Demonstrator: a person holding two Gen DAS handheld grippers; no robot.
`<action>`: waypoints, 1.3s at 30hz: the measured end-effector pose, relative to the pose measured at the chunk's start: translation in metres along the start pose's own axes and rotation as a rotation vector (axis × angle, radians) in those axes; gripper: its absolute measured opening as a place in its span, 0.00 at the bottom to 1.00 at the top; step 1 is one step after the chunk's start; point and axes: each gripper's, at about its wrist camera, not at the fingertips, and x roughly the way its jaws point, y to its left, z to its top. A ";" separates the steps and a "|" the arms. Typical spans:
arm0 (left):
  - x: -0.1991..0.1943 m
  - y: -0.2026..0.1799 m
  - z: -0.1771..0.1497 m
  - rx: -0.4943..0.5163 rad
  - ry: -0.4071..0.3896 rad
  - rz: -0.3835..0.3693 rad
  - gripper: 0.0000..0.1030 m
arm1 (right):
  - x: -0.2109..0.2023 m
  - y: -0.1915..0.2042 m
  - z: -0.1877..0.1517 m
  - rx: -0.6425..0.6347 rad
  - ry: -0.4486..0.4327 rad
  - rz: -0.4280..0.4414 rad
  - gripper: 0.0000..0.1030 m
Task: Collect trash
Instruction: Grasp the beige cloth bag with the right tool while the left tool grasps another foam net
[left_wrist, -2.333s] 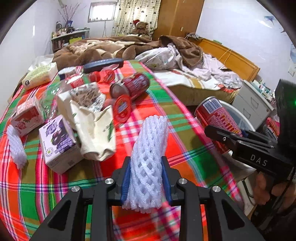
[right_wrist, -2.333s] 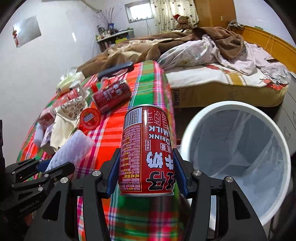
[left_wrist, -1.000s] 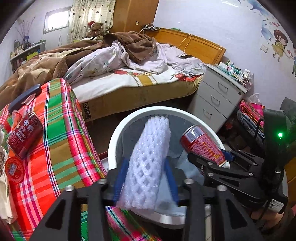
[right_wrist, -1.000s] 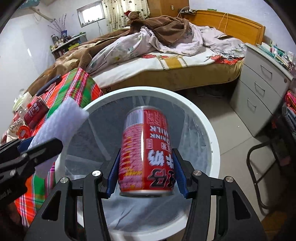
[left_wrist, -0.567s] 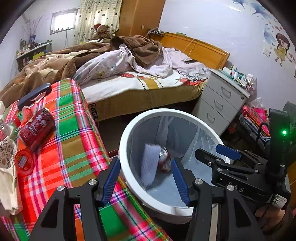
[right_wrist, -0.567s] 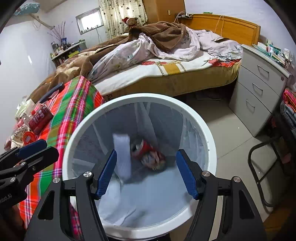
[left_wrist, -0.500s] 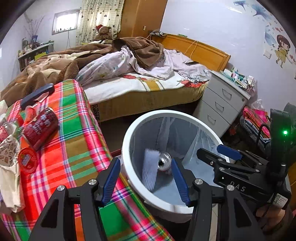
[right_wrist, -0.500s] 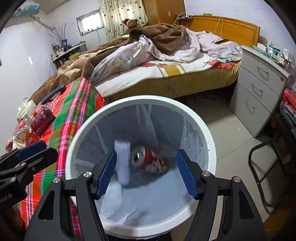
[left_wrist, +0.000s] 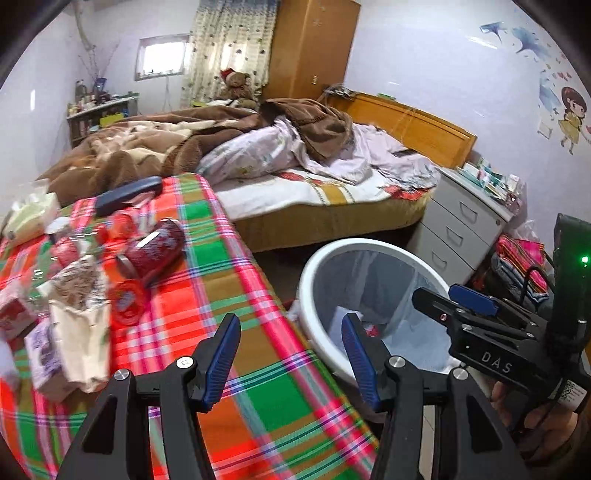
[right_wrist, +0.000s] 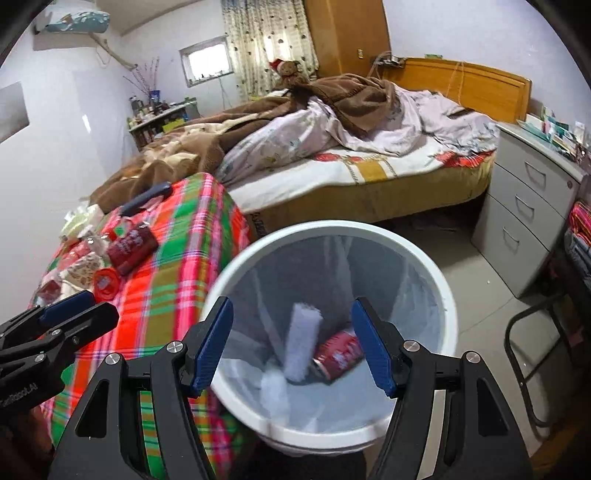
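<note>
My left gripper (left_wrist: 290, 332) is open and empty, hanging over the edge of the plaid-covered table (left_wrist: 221, 266) beside the white bin (left_wrist: 314, 266). My right gripper (right_wrist: 291, 314) is open and empty above the bin's (right_wrist: 436, 273) mouth. At the bottom of the lined bin lie a white foam net sleeve (right_wrist: 303, 339) and a red drink can (right_wrist: 338, 354). On the table, another red can (left_wrist: 155, 251) lies on its side, with a red lid (left_wrist: 127, 299), a paper bag (left_wrist: 79, 306) and a purple carton (left_wrist: 44, 350) around it. Each view also shows the other gripper: the right one (left_wrist: 439, 295) and the left one (right_wrist: 74, 310).
An unmade bed (right_wrist: 369, 158) stands behind the table and bin. A grey drawer unit (right_wrist: 524, 206) is at the right, with a black chair frame (right_wrist: 535, 350) near it. A dark flat case (left_wrist: 127, 194) lies at the table's far end.
Both grippers opened over the bin; the foam sleeve and the can fell in and settled at its bottom. Both then rose, and the left swung back toward the table.
</note>
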 end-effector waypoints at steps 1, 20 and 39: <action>-0.006 0.004 -0.001 -0.003 -0.012 0.010 0.55 | -0.001 0.004 0.000 -0.004 -0.005 0.005 0.66; -0.070 0.118 -0.029 -0.191 -0.089 0.215 0.55 | 0.009 0.107 -0.003 -0.142 -0.037 0.192 0.66; -0.095 0.259 -0.069 -0.431 -0.075 0.430 0.55 | 0.057 0.193 -0.015 -0.234 0.112 0.321 0.66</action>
